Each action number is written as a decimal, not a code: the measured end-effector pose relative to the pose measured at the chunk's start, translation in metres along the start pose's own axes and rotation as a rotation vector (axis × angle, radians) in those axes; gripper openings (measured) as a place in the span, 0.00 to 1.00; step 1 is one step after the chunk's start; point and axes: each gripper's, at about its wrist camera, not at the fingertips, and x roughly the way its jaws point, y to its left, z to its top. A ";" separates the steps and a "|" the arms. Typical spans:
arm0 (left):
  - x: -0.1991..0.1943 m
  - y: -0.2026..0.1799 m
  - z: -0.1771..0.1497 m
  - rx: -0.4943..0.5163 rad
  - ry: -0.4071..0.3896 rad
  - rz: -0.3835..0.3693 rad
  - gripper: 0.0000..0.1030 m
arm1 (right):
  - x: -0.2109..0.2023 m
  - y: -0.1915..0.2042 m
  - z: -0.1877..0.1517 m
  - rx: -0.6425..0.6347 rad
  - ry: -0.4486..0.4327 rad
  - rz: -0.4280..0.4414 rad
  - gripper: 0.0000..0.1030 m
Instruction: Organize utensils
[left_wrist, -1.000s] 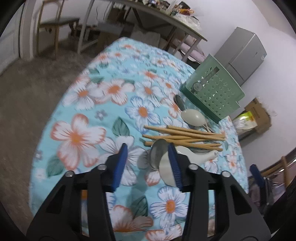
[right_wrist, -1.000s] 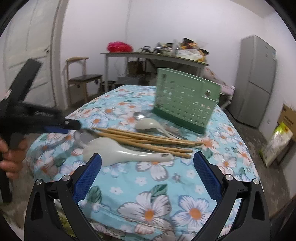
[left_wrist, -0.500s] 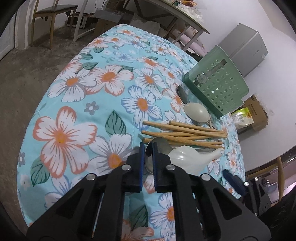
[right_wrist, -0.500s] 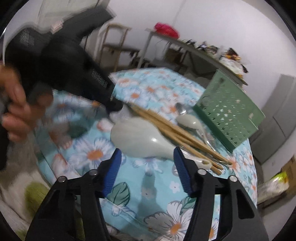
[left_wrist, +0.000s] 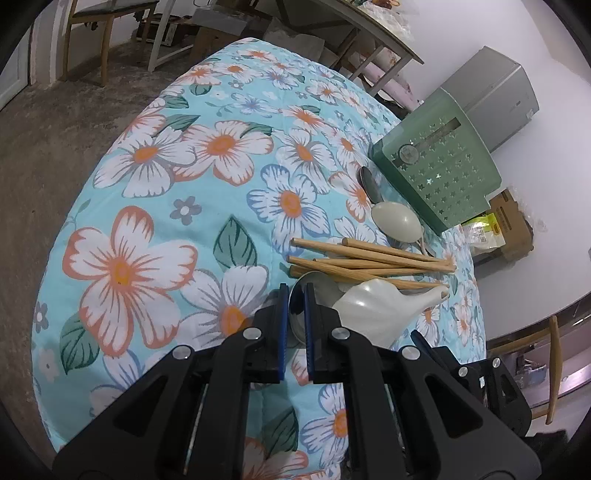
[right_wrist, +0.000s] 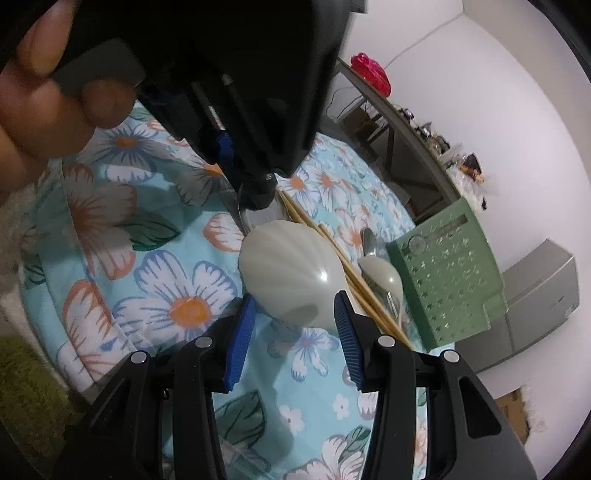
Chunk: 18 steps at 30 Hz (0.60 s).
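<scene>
We see even, soft indoor light; the hand (right_wrist: 44, 92) blurs near the lens, and fisheye bending darkens every corner.

Glossy plastic ladle (right_wrist: 291, 273), matt wooden chopsticks (left_wrist: 373, 260), shiny metal spoon (left_wrist: 298, 306), printed cloth tablecloth (left_wrist: 155, 206).

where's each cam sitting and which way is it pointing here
Left wrist: on the left gripper, looking steeply down along its fingers at the metal spoon they pinch by its rim, with the chopsticks and green holder beyond; only its black frame shows.
Right wrist: on the right gripper, looking down across the floral table at the white ladle between its closing, not yet touching jaws; the left gripper and a hand fill the top.
Shared: ladle, chopsticks, holder, small white spoon.
</scene>
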 end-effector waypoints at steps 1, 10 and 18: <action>0.000 0.000 0.000 0.001 0.002 0.000 0.06 | 0.001 0.001 0.001 -0.006 -0.003 -0.007 0.43; -0.001 -0.005 0.002 0.014 0.020 0.010 0.06 | 0.000 0.000 0.011 -0.063 0.013 0.049 0.46; -0.002 -0.008 0.004 0.026 0.018 0.015 0.05 | 0.007 -0.002 0.018 -0.026 0.007 0.050 0.38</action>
